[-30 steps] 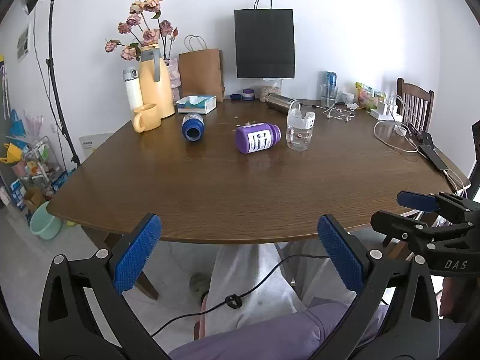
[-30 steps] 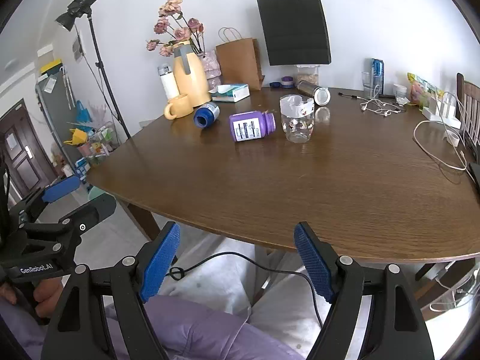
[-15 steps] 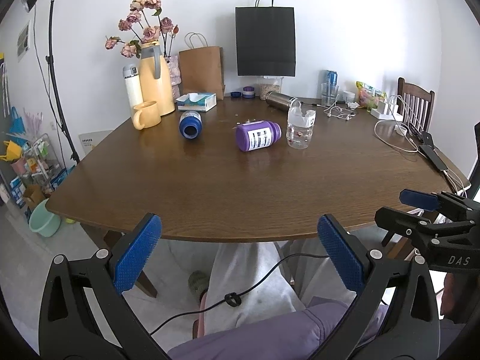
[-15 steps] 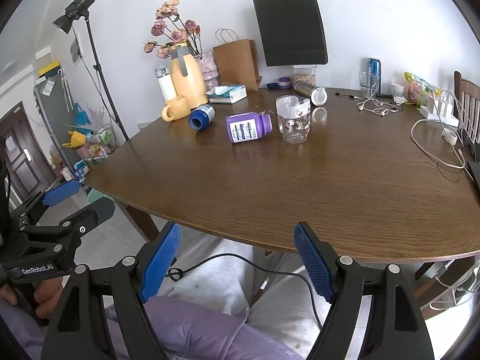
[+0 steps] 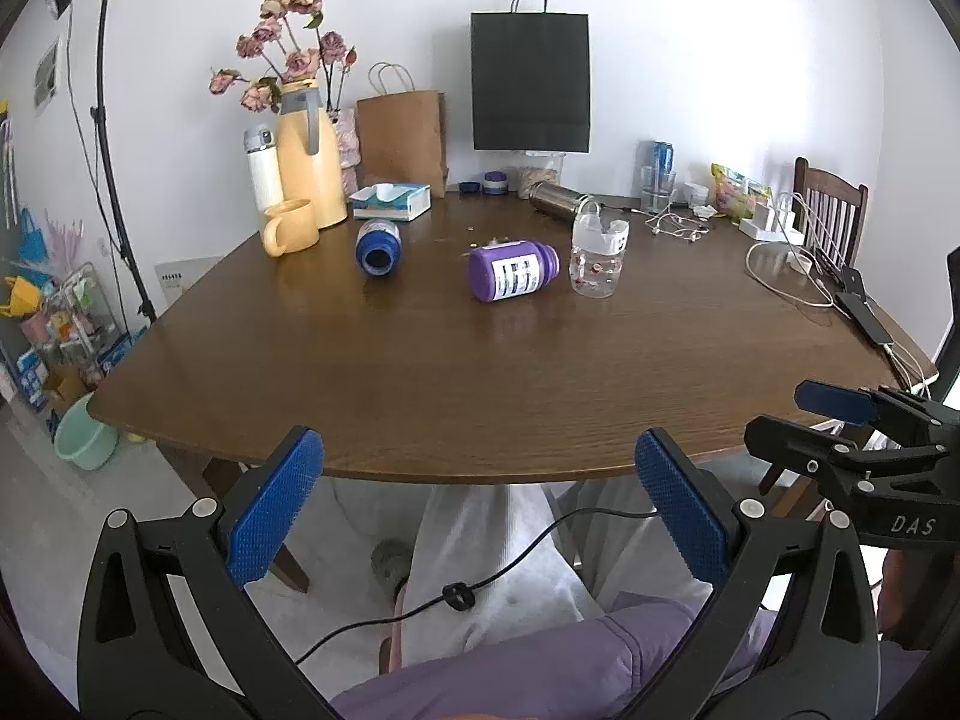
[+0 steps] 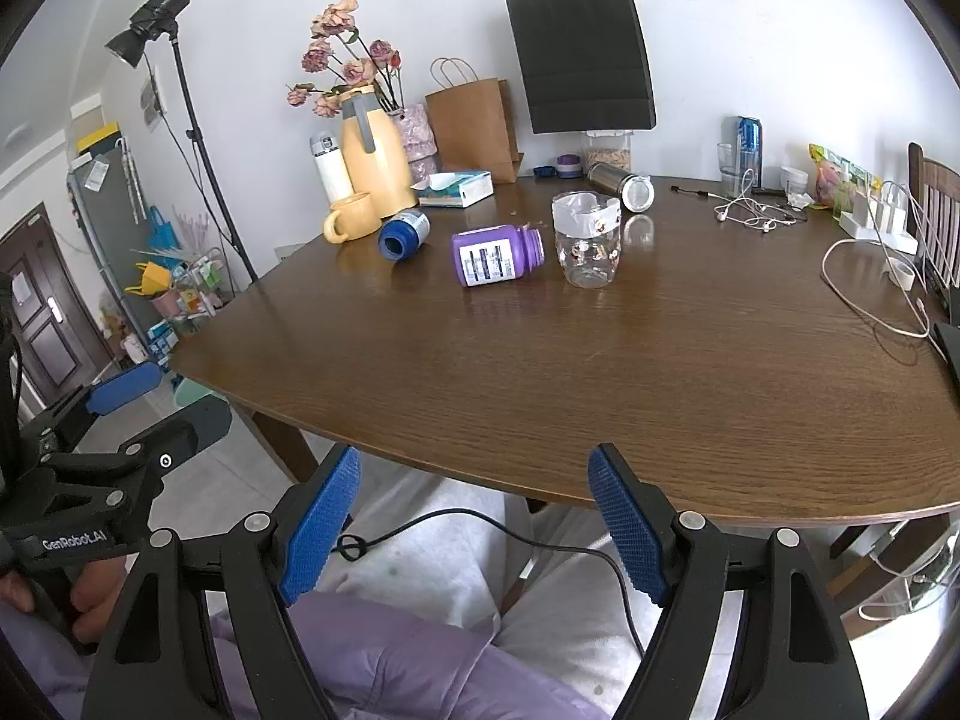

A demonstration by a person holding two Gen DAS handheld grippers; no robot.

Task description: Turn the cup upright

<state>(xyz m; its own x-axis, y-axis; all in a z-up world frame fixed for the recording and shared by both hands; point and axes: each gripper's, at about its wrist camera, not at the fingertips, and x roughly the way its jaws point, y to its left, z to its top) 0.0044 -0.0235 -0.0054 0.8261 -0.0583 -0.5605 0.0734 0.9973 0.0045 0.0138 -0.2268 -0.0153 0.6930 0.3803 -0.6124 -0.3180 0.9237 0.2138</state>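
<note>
Blue cup (image 5: 377,245) lying on its side beside yellow mug (image 5: 290,226), purple bottle (image 5: 512,270) toppled near clear glass (image 5: 597,258), left gripper (image 5: 479,508) and right gripper (image 6: 474,525) both spread wide, empty, short of the table (image 5: 480,372).

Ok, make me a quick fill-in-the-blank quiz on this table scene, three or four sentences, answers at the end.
1. The purple bottle lies on its ____ on the wooden table.
2. The clear glass cup stands just to the ____ of the purple bottle in both views.
3. The yellow mug stands in front of a ____ thermos jug.
4. The left gripper and right gripper are both ____ and hold nothing.

Missing words: side; right; yellow; open
</note>
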